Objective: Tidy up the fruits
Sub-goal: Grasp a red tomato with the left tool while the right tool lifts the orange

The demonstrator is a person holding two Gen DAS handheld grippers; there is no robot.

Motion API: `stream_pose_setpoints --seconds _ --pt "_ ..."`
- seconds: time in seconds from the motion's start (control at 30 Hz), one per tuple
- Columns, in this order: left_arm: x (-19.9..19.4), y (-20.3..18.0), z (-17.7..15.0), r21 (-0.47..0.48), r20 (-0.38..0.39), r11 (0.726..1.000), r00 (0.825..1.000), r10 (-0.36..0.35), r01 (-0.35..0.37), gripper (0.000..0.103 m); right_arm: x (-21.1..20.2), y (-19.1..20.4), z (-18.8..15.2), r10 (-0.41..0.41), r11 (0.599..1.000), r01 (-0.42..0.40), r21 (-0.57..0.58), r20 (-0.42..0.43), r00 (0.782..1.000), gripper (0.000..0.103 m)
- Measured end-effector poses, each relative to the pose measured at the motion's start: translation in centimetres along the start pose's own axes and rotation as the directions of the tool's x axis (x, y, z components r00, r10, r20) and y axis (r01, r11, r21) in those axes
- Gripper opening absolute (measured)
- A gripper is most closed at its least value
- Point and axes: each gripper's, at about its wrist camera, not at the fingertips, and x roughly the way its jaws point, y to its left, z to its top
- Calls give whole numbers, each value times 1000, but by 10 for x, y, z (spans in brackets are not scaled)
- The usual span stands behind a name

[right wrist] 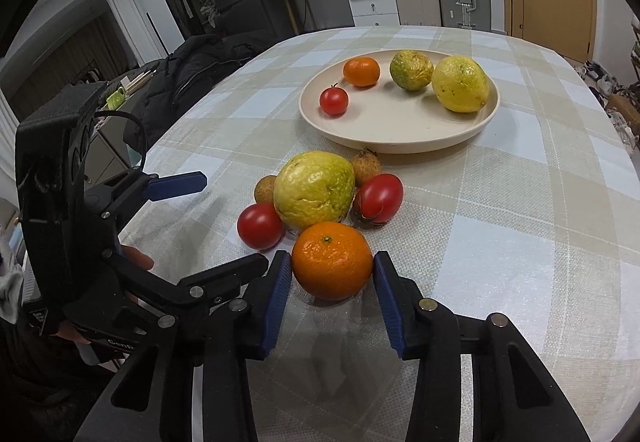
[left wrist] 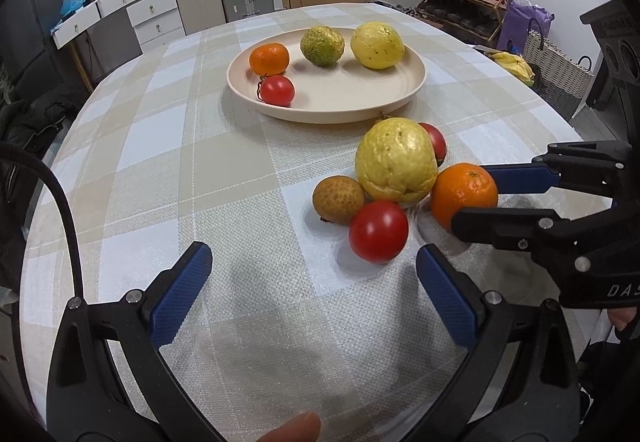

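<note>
Our right hand-held gripper (right wrist: 333,274) pinches the near orange (right wrist: 332,260); the plate (right wrist: 400,138) lies farther ahead; our left hand-held gripper (left wrist: 314,274) gapes wide, empty.

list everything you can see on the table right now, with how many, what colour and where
plate: 1, cream, far middle of the table
fruit on plate: 4; orange, tomato, green fruit, yellow fruit
loose pile, near side: yellow-green fruit; 2 tomatoes; 2 brown fruits
near orange: 1, between right claw pads
tablecloth: checked beige and white
left claw: open, empty
right claw: closed on near orange
</note>
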Motion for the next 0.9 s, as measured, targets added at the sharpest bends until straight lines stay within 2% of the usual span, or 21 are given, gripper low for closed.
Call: stream_pose_setpoints --seconds 0.17,0.37,0.4,0.47,0.67,0.77,0.9 --pt "0 0 0 0 0 1000 1000 -2 2 102 -7 2 1 -1 1000 2 -18 23 1000 42" --pt "-2 -2 0 5 6 1000 1000 -31 31 100 -19 -8 3 -10 1000 9 17 60 998 42" --pt "-2 -3 0 10 7 999 999 -43 43 97 -20 -10 4 -12 1000 10 24 62 998 42" --pt "-3 -7 0 31 1 997 998 -66 66 82 -21 -13 4 -14 999 12 37 65 998 42" --pt "-2 -15 -2 56 -6 992 993 -116 117 56 -22 -13 5 -15 999 12 41 67 998 42" --pt "-5 -14 -2 50 4 988 989 -147 147 48 -22 -13 4 -12 999 10 39 67 998 42" --pt "-8 -11 -1 30 20 984 984 -176 175 47 -22 -13 4 -12 999 9 41 64 998 42"
